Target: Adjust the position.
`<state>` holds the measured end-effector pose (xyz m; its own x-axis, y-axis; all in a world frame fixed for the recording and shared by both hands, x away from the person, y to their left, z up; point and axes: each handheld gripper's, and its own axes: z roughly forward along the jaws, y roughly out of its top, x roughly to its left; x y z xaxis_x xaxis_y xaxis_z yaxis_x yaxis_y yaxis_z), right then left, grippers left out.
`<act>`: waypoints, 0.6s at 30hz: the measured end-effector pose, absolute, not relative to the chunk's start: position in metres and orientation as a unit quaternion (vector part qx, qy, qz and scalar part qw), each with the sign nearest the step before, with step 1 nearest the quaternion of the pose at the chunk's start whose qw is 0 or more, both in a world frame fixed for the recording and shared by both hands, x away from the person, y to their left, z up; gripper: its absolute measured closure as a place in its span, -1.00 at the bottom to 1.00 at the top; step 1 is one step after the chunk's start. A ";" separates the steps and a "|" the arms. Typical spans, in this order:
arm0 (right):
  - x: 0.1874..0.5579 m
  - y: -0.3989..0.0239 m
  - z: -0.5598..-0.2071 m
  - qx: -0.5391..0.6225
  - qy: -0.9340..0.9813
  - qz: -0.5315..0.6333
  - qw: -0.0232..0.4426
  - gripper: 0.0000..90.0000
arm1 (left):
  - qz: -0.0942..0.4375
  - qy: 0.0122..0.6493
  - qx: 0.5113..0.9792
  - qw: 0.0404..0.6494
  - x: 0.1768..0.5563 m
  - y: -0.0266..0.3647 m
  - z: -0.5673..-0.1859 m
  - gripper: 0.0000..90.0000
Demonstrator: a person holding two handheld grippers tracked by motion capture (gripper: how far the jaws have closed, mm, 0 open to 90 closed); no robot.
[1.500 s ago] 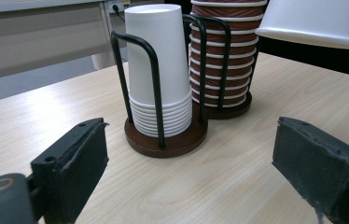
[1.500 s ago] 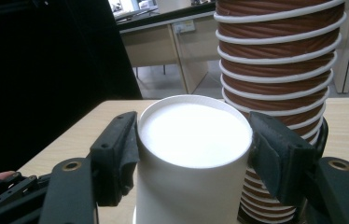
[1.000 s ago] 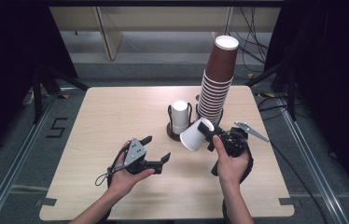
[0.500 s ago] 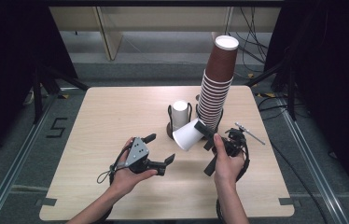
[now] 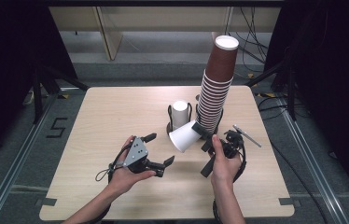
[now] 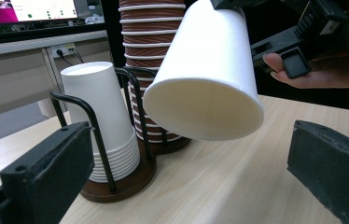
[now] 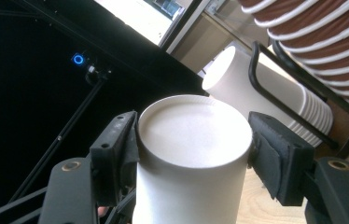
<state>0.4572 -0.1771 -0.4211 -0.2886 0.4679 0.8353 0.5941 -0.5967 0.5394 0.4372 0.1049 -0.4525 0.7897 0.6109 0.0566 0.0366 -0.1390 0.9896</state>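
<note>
**Right gripper grips a white cup beside the brown stack**

Now, writing first: a "5" [image 5: 56, 127] is marked on the floor left of the table [image 5: 116, 107]; text on the monitor [image 6: 32, 9] in the left gripper view is too small to read, and the cups carry no print.

Counting from the wire holder [image 5: 170, 123] as landmark: one tall stack of brown cups [image 5: 217, 88] rises just right of it, rims too many to count surely; one short stack of white cups [image 5: 179, 114] sits upside down inside it. One single white cup [image 5: 184, 136] hangs tilted in front of the holder, mouth toward the left gripper.

Right gripper [image 5: 199, 130] is clenched on that cup's base, pads pressing both sides. Left gripper [image 5: 158, 149], in front of the holder and apart from the cup, has just been opening; its jaws stand wide with nothing between them. One grey pen-like stick [image 5: 247, 136] lies right of the holder.
</note>
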 end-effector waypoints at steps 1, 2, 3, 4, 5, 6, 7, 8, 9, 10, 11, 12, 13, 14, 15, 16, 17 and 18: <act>0.457 -0.177 -0.421 -0.595 -0.447 -0.667 0.047 -0.20 | 0.231 0.225 0.719 0.616 0.438 0.106 -0.452 -1.00; 0.457 -0.176 -0.421 -0.599 -0.443 -0.665 0.057 -0.20 | 0.232 0.225 0.719 0.616 0.438 0.107 -0.452 -1.00; 0.457 -0.172 -0.420 -0.600 -0.443 -0.663 0.059 -0.20 | 0.233 0.226 0.718 0.616 0.440 0.108 -0.451 -1.00; 0.457 -0.172 -0.420 -0.600 -0.443 -0.663 0.059 -0.20 | 0.233 0.226 0.718 0.616 0.440 0.108 -0.451 -1.00; 0.457 -0.170 -0.420 -0.597 -0.443 -0.665 0.067 -0.20 | 0.234 0.227 0.715 0.619 0.440 0.108 -0.450 -1.00; 0.458 -0.169 -0.421 -0.590 -0.448 -0.669 0.059 -0.20 | 0.234 0.227 0.715 0.619 0.440 0.108 -0.450 -1.00; 0.458 -0.169 -0.421 -0.590 -0.448 -0.669 0.059 -0.20 | 0.234 0.227 0.714 0.620 0.441 0.108 -0.450 -1.00; 0.458 -0.167 -0.421 -0.595 -0.454 -0.661 0.055 -0.20 | 0.236 0.227 0.713 0.620 0.441 0.107 -0.450 -1.00; 0.458 -0.166 -0.422 -0.596 -0.453 -0.660 0.056 -0.20 | 0.235 0.226 0.713 0.620 0.442 0.106 -0.450 -1.00; 0.459 -0.166 -0.423 -0.595 -0.448 -0.665 0.055 -0.20 | 0.236 0.226 0.713 0.621 0.442 0.106 -0.451 -1.00; 0.459 -0.166 -0.423 -0.595 -0.448 -0.665 0.055 -0.20 | 0.235 0.225 0.713 0.622 0.442 0.105 -0.451 -1.00; 0.459 -0.167 -0.424 -0.588 -0.449 -0.670 0.062 -0.20 | 0.235 0.224 0.713 0.622 0.443 0.103 -0.451 -1.00; 0.458 -0.166 -0.423 -0.594 -0.442 -0.668 0.072 -0.20 | 0.234 0.223 0.713 0.623 0.443 0.102 -0.451 -1.00; 0.457 -0.167 -0.422 -0.603 -0.444 -0.660 0.065 -0.20 | 0.233 0.221 0.713 0.623 0.443 0.101 -0.452 -1.00; 0.458 -0.168 -0.424 -0.596 -0.447 -0.665 0.059 -0.20 | 0.234 0.221 0.711 0.626 0.443 0.100 -0.452 -1.00; 0.458 -0.168 -0.424 -0.596 -0.447 -0.665 0.059 -0.20 | 0.233 0.222 0.711 0.626 0.443 0.099 -0.452 -1.00; 0.459 -0.168 -0.425 -0.595 -0.443 -0.668 0.065 -0.20 | 0.233 0.221 0.712 0.624 0.443 0.098 -0.452 -1.00; 0.459 -0.168 -0.424 -0.600 -0.443 -0.663 0.065 -0.20 | 0.233 0.220 0.712 0.625 0.444 0.098 -0.452 -1.00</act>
